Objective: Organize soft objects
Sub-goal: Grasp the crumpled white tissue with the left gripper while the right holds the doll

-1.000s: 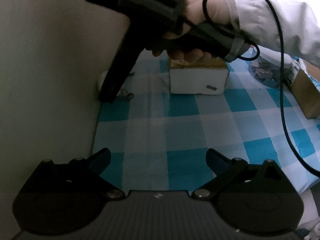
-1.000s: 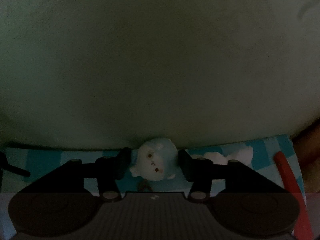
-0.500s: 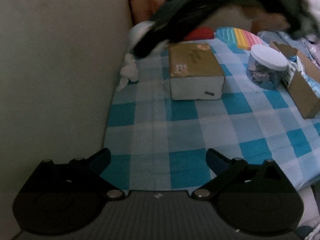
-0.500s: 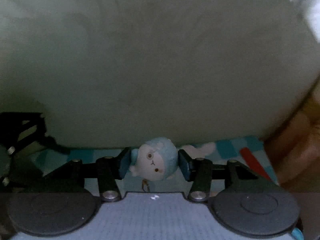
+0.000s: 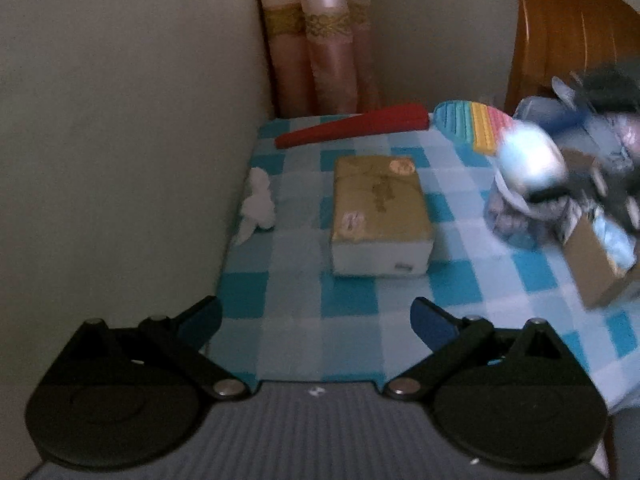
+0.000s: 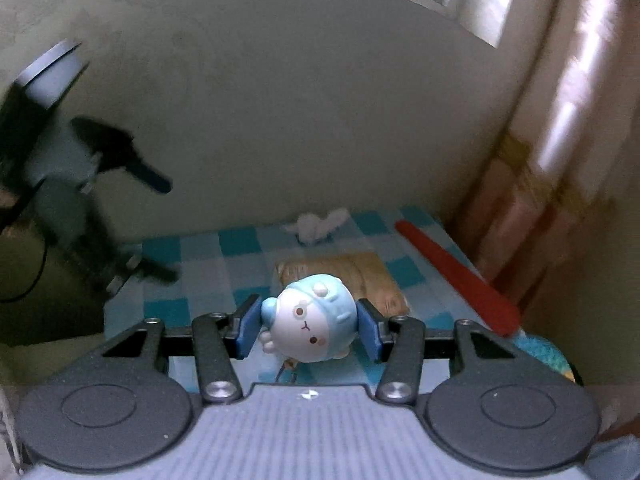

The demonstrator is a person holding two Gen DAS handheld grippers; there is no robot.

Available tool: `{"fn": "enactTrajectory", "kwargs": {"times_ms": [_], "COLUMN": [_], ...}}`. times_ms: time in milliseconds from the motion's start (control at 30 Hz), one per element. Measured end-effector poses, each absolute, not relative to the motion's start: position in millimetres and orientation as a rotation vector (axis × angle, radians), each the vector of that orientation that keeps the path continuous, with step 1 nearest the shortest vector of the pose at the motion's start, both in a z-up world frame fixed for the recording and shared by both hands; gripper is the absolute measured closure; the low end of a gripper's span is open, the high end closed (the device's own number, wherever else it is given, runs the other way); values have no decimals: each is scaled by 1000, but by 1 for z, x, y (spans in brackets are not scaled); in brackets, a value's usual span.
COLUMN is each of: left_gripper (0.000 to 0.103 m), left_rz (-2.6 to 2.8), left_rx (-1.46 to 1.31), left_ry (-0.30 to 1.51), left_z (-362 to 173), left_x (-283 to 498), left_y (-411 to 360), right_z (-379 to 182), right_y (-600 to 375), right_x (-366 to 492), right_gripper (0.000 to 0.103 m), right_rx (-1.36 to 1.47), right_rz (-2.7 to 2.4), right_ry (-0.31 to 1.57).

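My right gripper (image 6: 306, 330) is shut on a small blue-and-white soft toy (image 6: 310, 322) and holds it above the checked tablecloth. In the left wrist view the toy (image 5: 530, 160) is a blur at the right, over a jar. My left gripper (image 5: 316, 316) is open and empty, low over the cloth near the wall. A white fluffy toy (image 5: 259, 200) lies against the left wall; it also shows in the right wrist view (image 6: 316, 226).
A gold-topped box (image 5: 380, 212) sits mid-table. A red wedge (image 5: 352, 126) and a rainbow pad (image 5: 476, 126) lie at the back. A jar (image 5: 512, 220) and a cardboard box (image 5: 600, 264) stand at the right. Wall at left, curtain and wooden chair behind.
My right gripper has carried the blue toy up from the wall corner and across to the right side of the table. My left gripper has stayed open and nearly still.
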State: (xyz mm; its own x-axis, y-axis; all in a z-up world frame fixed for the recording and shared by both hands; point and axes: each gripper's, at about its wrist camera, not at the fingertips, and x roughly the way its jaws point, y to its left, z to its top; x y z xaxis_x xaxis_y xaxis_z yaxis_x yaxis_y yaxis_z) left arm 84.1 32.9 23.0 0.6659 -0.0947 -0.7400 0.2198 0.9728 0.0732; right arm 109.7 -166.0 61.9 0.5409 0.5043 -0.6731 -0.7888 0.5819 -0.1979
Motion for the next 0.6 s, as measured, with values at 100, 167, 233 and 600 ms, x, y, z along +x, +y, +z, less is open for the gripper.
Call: {"fn": "enactTrajectory", "kwargs": {"times_ms": [100, 167, 233, 600], "left_gripper": [12, 21, 29, 32], "left_rz": [-160, -139, -115, -29], "left_rx": [154, 171, 185, 156], "left_ry": [839, 845, 850, 989], "left_z": [27, 29, 31, 21], "left_x": [110, 126, 142, 234], "left_y": [24, 18, 12, 8], "right_z": [53, 52, 47, 34], "right_y": [-181, -187, -193, -198], "right_x": [100, 93, 91, 94], "right_gripper": [47, 47, 47, 47], "right_rx": [-510, -503, -490, -434], "right_rz": [788, 775, 777, 800], "right_ry": [626, 632, 643, 648]}}
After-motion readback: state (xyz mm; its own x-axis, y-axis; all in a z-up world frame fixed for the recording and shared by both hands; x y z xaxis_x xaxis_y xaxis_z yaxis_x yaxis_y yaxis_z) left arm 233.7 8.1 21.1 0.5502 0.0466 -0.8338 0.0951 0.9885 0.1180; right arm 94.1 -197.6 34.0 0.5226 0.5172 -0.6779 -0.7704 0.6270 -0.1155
